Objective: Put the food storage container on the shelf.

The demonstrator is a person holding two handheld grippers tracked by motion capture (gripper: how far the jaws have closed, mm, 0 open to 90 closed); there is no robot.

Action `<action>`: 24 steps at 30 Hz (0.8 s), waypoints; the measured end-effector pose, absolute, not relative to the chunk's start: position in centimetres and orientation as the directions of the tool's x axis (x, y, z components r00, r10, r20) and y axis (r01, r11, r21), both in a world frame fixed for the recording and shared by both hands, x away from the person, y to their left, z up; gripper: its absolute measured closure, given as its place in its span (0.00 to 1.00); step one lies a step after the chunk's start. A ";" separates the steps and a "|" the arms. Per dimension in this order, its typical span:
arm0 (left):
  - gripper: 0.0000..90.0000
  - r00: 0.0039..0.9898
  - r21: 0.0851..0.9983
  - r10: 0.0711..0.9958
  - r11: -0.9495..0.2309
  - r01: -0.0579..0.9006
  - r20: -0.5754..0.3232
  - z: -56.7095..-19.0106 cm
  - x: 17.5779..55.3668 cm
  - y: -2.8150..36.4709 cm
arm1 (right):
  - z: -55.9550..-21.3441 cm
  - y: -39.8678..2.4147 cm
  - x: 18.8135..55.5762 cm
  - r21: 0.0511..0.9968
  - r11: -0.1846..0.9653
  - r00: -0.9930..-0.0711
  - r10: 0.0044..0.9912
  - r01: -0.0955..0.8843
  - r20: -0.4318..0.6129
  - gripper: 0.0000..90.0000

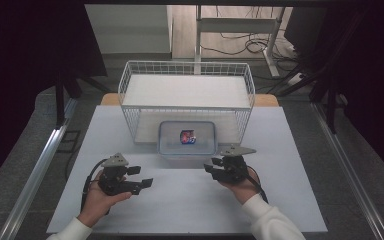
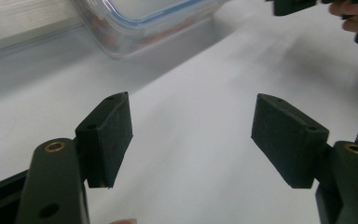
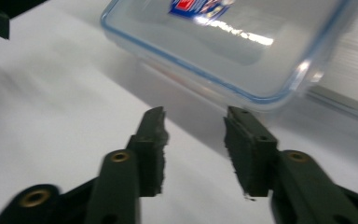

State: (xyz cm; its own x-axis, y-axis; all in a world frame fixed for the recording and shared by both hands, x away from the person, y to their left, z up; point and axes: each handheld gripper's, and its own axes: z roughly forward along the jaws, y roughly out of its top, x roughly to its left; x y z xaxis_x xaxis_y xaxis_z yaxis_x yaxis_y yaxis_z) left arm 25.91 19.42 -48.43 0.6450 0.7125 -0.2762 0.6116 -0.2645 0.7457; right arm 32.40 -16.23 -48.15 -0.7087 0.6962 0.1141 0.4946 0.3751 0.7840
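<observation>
A clear plastic box with a blue-edged lid (image 1: pixel 187 139) sits on the white table under the wire rack, with a small red and blue item (image 1: pixel 188 137) inside. My left gripper (image 1: pixel 141 176) is held low, to the box's front left, jaws wide open with nothing between them (image 2: pixel 191 98); the box (image 2: pixel 135 23) lies ahead of it. My right gripper (image 1: pixel 211 166) hovers just in front of the box's right corner, jaws partly apart and empty (image 3: pixel 196 112). The box's corner (image 3: pixel 242 56) is close beyond its tips, apart from them.
A white wire rack (image 1: pixel 187 67) stands over the back of the table (image 1: pixel 180 210), its legs on either side of the box. Behind the table are a white desk frame (image 1: pixel 240 25) and cables on the floor. Metal rails run along both sides.
</observation>
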 end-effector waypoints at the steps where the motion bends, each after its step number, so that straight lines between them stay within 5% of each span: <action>1: 0.32 0.648 0.746 0.712 -0.271 0.608 -0.269 -48.5 25.8 19.4 | -48.3 -15.9 32.5 0.781 0.386 -0.714 0.692 0.492 0.107 0.68; 9: 0.30 0.659 0.729 0.712 -0.314 0.609 -0.243 -49.1 25.6 18.7 | -49.7 -12.6 33.5 0.732 0.507 -0.759 0.651 0.455 0.021 0.96; 24: 0.30 0.663 0.723 0.710 -0.326 0.609 -0.237 -49.3 25.7 19.0 | -51.7 -9.6 35.9 0.697 0.507 -0.730 0.683 0.507 0.034 0.99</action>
State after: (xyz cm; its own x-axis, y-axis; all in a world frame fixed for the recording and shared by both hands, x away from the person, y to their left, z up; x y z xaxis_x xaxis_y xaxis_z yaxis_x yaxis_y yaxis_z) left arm 25.72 18.95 -49.28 0.6629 0.7101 -0.2373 0.6087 -0.3265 0.7231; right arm 35.92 -9.61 -51.72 -0.7296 0.6830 0.0338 0.5071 0.5071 0.6969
